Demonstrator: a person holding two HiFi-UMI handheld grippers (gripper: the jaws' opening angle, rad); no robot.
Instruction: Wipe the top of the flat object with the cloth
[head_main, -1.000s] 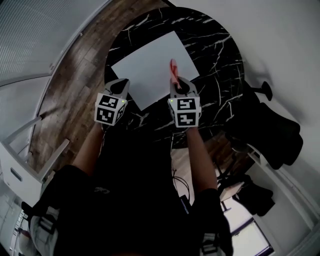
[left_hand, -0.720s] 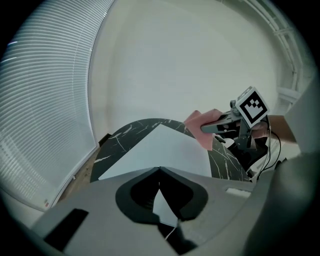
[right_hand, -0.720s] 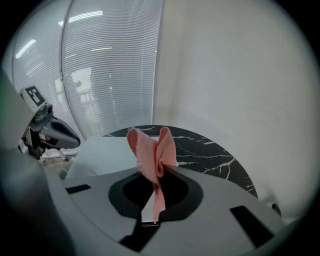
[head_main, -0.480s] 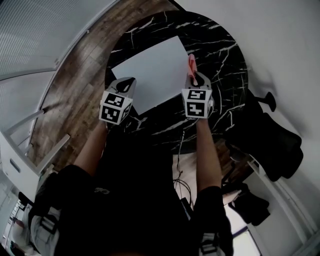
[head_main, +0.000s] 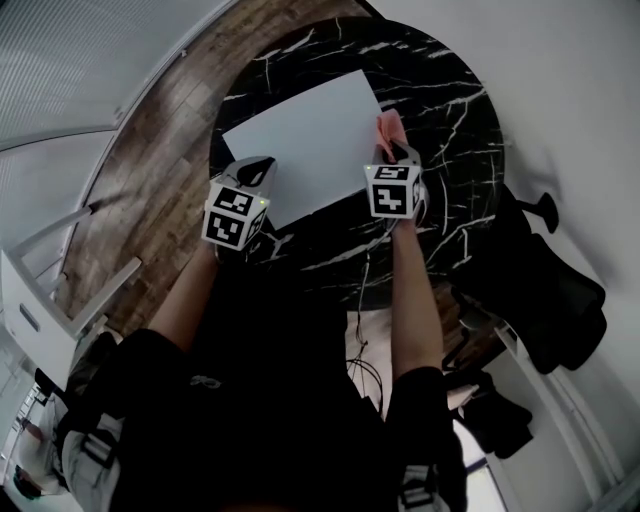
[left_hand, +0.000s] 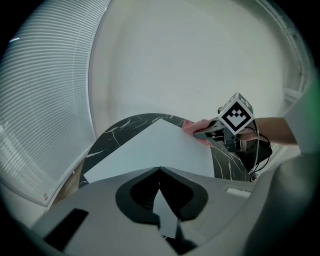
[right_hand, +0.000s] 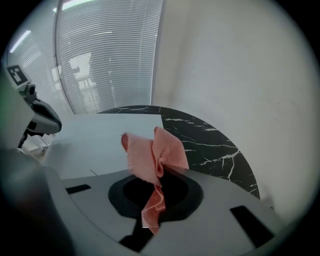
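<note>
Pink, seemingly woven cloth (right_hand: 152, 155) bunches in right tool (right_hand: 157, 180) beside smooth sheet (head_main: 300, 135).

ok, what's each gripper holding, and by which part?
Right gripper pinches the pink cloth at its bunched middle, ends fanning out ahead. Left gripper looks shut on the near edge of the white sheet, a sliver showing between its jaws.

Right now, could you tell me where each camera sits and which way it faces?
Head view: on the head, facing steeply down at table and sheet; forearms, left claw and right claw show.
Left gripper view: on the left claw, facing across the sheet to the wall; jaws pinch it.
Right gripper view: on the right claw, facing the blinds; jaws pinch the cloth.
Shared: all show the sheet.
</note>
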